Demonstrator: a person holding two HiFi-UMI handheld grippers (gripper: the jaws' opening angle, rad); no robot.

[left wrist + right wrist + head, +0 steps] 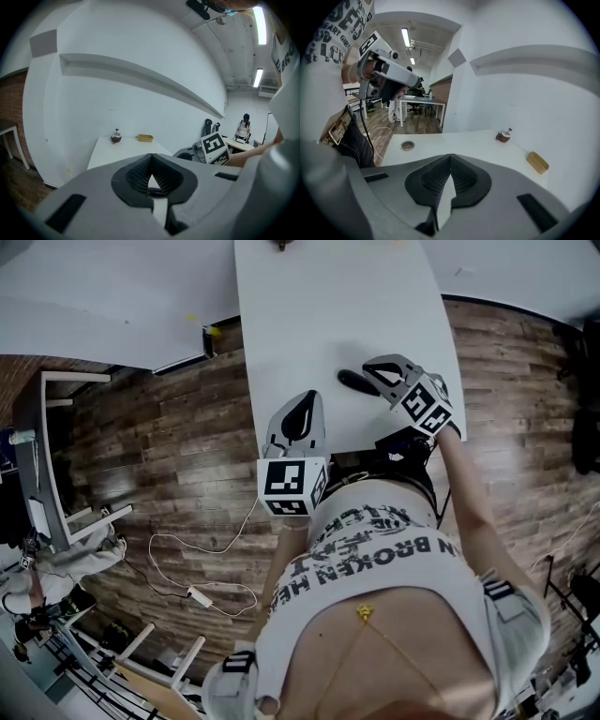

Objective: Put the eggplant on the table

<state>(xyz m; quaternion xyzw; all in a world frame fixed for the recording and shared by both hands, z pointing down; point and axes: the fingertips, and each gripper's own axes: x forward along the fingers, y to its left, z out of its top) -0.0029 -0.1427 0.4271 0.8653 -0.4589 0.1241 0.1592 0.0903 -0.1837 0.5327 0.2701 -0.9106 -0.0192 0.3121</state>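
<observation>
The eggplant [354, 382], a dark long shape, lies on the white table [319, 315] near its front edge. My right gripper [377, 369] hovers just to its right, shut, with nothing between the jaws; in the right gripper view [450, 160] the pads meet over bare tabletop. My left gripper [304, 397] is at the table's front edge, left of the eggplant and apart from it, pads together and empty [151, 159]. Each gripper shows in the other's view: the right gripper's marker cube [214, 147] and the left gripper [384, 70].
A small brown bowl-like thing [116, 137] and a yellow block [145, 138] sit at the table's far end. A round grommet [407, 146] is set in the tabletop. A white cable [202, 592] runs over the wooden floor, a desk frame [66, 456] stands left, and a person [244, 127] stands far off.
</observation>
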